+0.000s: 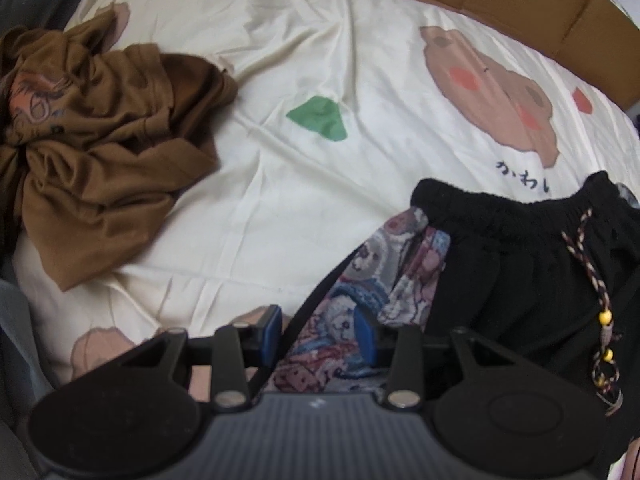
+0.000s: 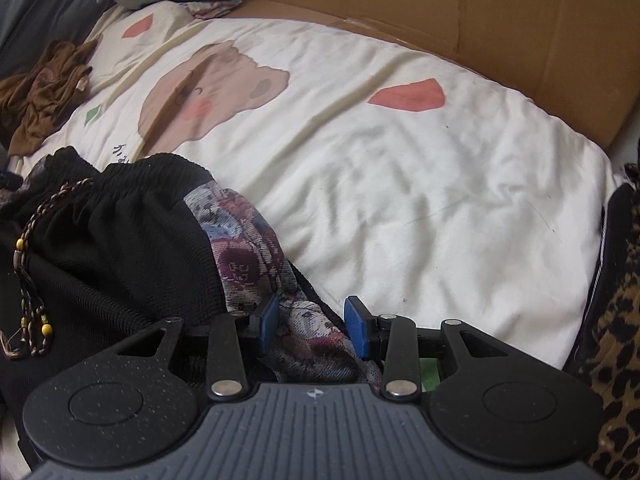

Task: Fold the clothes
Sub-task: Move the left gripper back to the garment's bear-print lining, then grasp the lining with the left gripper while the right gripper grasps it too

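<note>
Shorts (image 1: 500,264) — black, with patterned side panels — lie bunched on the bed (image 1: 320,184) between both tongs. Left tongs (image 1: 318,330) and right tongs (image 2: 312,322) stand spread astride the patterned cloth, not pinching. Judged step: gripping the sides; next calls for closing, then lifting evenly.

Left wrist view: sits just behind the left gripper (image 1: 319,330), low over the cream bedsheet (image 1: 280,200), facing forward and down across the bed.
Right wrist view: sits just behind the right gripper (image 2: 313,322), equally low, facing across the sheet toward the cardboard panel (image 2: 500,16) at the far edge.
Nearness: both close; black shorts (image 1: 500,264) fill the foreground.
Shared ground: the shorts, the beaded drawstring (image 2: 30,248), the crumpled brown shirt (image 1: 100,152), the bear print (image 2: 212,92).
</note>
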{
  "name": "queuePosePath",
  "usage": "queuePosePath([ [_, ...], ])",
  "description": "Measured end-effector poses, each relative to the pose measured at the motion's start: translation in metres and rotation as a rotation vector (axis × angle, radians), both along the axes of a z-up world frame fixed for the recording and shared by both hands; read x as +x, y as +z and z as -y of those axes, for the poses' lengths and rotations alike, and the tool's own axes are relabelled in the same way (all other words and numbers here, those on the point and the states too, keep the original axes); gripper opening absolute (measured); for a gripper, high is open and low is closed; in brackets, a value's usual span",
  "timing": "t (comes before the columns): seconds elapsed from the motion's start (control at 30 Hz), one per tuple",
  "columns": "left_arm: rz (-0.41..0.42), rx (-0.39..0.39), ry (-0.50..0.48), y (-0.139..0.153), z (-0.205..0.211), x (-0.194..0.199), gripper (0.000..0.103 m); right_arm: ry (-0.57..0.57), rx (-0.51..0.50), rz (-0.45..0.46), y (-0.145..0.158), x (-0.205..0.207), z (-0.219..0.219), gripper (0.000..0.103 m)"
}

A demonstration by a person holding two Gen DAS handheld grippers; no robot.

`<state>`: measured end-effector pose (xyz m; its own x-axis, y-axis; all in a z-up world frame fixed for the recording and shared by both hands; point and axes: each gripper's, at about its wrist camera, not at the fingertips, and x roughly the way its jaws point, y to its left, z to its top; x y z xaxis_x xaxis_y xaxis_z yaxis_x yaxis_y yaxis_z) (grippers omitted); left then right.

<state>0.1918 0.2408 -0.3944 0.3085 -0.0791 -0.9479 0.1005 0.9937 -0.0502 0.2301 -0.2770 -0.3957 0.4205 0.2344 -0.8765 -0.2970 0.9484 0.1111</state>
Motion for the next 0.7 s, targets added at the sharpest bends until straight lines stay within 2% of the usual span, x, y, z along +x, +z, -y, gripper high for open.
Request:
queuePosePath([
  [0.2,0.014,0.011,-0.044,-0.006,0.008,0.009,0.042,0.055,-0.002,0.005,-0.003,0.014,-0.011,0.043],
  [0.47,0.052,-0.052,-0.065,0.002,0.01,0.027,0.043,0.12,0.023,0.007,-0.006,0.029,-0.031,0.043],
  [0.7,0.083,-0.084,-0.058,0.017,0.006,0.035,0.043,0.059,0.091,0.009,0.003,0.043,-0.02,0.043],
])
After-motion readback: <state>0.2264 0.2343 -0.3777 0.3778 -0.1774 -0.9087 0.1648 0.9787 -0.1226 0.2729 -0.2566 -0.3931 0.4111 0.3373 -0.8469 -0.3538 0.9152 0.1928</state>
